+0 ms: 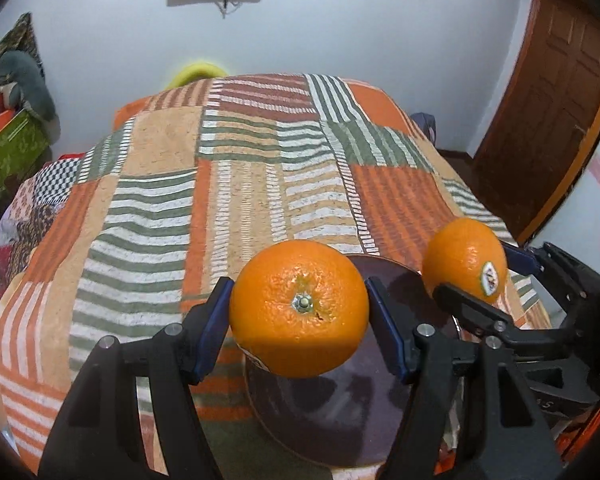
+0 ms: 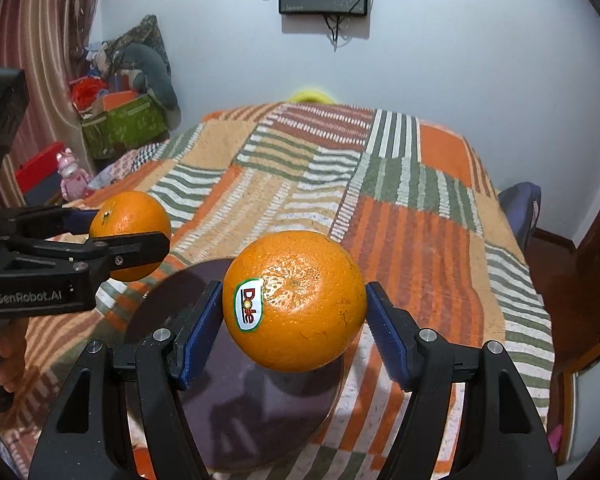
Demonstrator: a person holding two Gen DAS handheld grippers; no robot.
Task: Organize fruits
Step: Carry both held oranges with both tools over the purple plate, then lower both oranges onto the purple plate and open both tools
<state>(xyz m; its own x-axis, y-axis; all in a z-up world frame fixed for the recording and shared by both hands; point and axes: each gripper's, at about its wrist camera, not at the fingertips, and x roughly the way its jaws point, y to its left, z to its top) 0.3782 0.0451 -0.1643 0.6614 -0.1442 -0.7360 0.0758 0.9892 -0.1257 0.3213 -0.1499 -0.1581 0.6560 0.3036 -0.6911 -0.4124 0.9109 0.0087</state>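
My left gripper is shut on an orange with its stem end facing the camera, held above a dark round plate. My right gripper is shut on a second orange with a Dole sticker, also above the plate. In the left wrist view the right gripper and its orange are at the right. In the right wrist view the left gripper and its orange are at the left.
The plate lies on a table under a striped patchwork cloth. A yellow object sits past the far edge. A green box with clutter stands at the left wall. A wooden door is at the right.
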